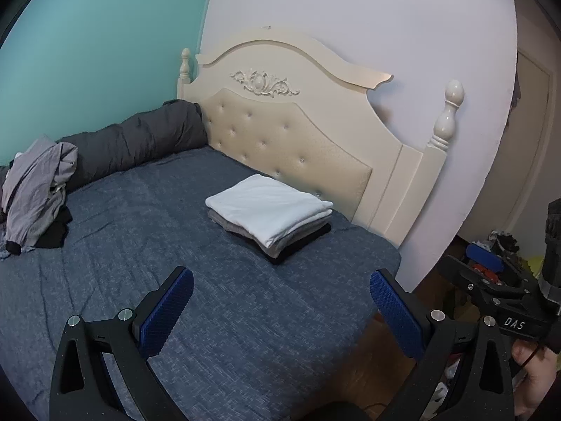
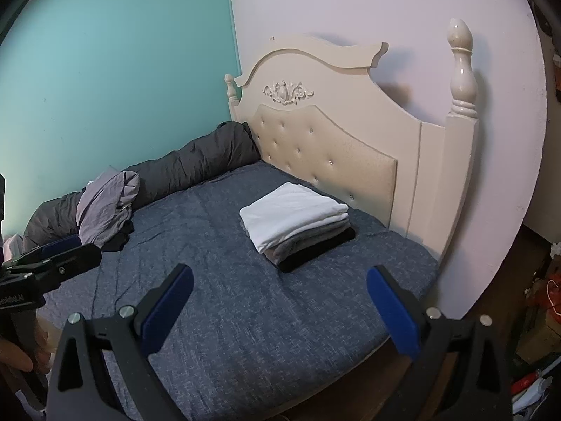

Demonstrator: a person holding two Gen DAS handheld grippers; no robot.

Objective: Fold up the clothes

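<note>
Blue waffle-padded left tool [image 1: 280, 287] and right tool [image 2: 279, 286] spread empty, square folded stack [image 1: 271, 215], crumpled grey clothes [image 1: 36, 196]

The left gripper [image 1: 280, 308] has its jaws spread wide, nothing between the blue pads [image 1: 168, 315]. The right gripper [image 2: 280, 308] is equally wide apart and empty. A hand [image 1: 533, 375] grips the right gripper's handle, off to the right of the left jaws.

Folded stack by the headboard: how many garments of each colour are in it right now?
White garment on top: 1
Grey garment in the middle: 1, maybe more; its edges blur together
Black garment at the bottom: 1
Total: 3 that I can tell apart. The unfolded pile is not counted.
</note>
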